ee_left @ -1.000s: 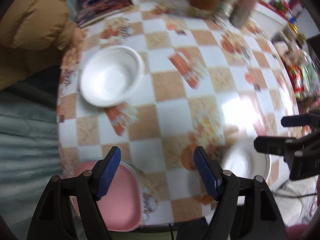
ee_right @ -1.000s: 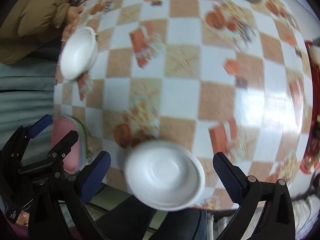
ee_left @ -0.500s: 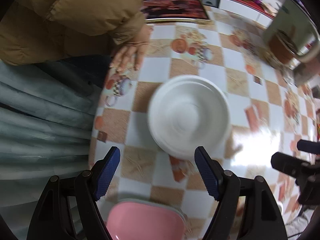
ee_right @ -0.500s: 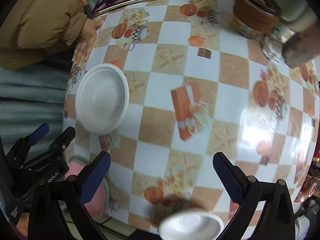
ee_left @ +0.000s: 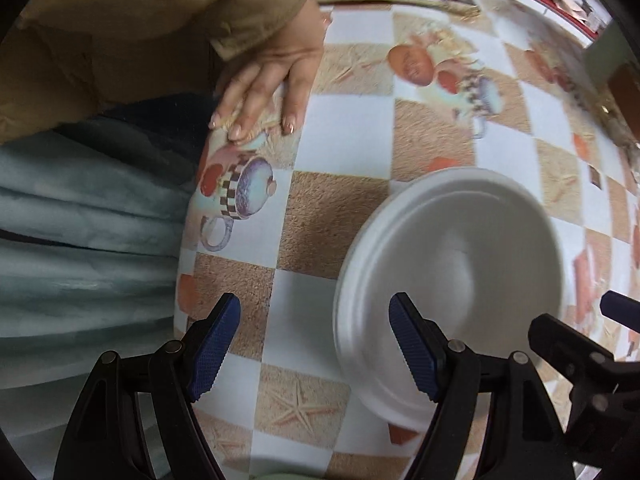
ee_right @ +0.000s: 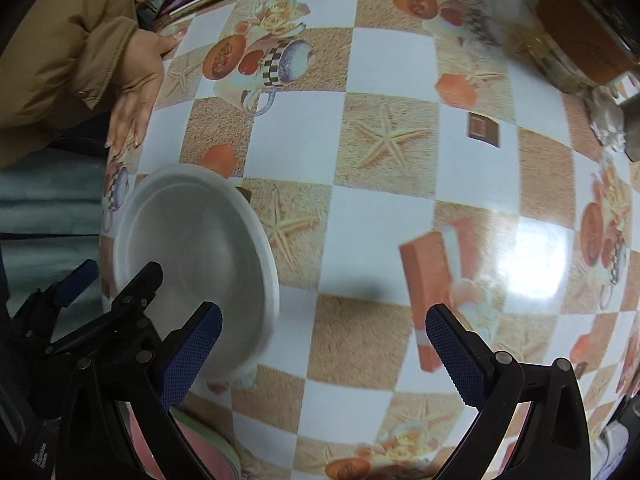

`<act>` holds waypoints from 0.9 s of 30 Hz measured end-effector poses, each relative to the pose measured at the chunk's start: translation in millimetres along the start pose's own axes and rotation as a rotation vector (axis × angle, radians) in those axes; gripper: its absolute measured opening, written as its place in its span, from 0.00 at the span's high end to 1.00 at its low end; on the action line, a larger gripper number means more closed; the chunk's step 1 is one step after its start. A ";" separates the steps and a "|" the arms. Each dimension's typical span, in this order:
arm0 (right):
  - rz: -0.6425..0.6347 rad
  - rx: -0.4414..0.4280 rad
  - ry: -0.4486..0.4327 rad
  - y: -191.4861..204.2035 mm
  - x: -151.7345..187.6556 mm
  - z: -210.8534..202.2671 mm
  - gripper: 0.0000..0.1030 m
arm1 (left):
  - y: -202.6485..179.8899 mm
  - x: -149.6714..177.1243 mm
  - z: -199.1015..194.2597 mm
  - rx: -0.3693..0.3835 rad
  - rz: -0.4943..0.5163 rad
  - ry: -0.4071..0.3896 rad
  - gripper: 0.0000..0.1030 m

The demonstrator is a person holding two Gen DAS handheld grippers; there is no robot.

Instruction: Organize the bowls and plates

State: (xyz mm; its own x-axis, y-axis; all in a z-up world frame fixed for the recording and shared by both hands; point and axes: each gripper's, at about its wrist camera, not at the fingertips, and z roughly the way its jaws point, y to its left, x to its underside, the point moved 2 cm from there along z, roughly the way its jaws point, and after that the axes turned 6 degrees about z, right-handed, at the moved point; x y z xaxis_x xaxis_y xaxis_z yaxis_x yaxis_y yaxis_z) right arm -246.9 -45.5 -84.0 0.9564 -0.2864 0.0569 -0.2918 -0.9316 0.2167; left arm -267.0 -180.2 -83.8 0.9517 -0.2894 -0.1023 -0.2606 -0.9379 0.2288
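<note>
My left claw point(ee_left: 314, 350) hangs wide open and empty over the near left part of the tabletop point(ee_left: 344, 136), its right pad above the near rim of the white bowl point(ee_left: 452, 280). My right claw point(ee_right: 324, 354) gapes too, holding nothing, the bowl to its left. It looks light, thin foam, though blur hides detail, so I'd pinch the rim gently.

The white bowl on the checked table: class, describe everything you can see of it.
The white bowl is round, plain and matte, maybe foam or plastic, with a stepped rim and a smooth empty inside. It sits upright on the checked tablecloth near the table's edge. The left claw is open, one pad over the bowl's rim, the other outside it; contact cannot be told. The picture is slightly blurred.
</note>
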 end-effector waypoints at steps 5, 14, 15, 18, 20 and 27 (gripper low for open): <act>-0.002 0.030 0.023 1.2 -1.0 12.5 0.06 | 2.1 -1.4 14.1 0.016 0.004 0.029 0.22; -0.012 -0.105 0.115 -2.4 2.8 21.4 0.68 | -10.8 -6.3 12.2 0.196 -0.017 0.055 0.66; -0.003 -0.110 0.125 -4.1 5.6 22.8 0.70 | -17.3 -7.1 10.0 0.182 0.005 0.052 0.66; 0.001 -0.101 0.143 -16.9 14.0 22.5 0.74 | -34.3 -4.4 6.7 0.195 0.043 0.059 0.66; -0.011 -0.082 0.158 -28.0 22.4 21.8 0.74 | -47.3 0.0 5.5 0.210 0.064 0.066 0.66; 0.031 -0.072 0.227 -80.2 67.3 22.9 0.75 | -104.3 31.8 -10.2 0.236 0.179 0.058 0.66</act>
State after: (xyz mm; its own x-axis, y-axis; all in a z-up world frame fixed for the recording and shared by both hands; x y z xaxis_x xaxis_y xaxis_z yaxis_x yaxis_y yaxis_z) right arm -159.3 4.8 -119.9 0.9267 -0.2496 0.2809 -0.3279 -0.9023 0.2801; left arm -207.9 -89.6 -101.0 0.8931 -0.4493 -0.0233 -0.4493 -0.8934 0.0061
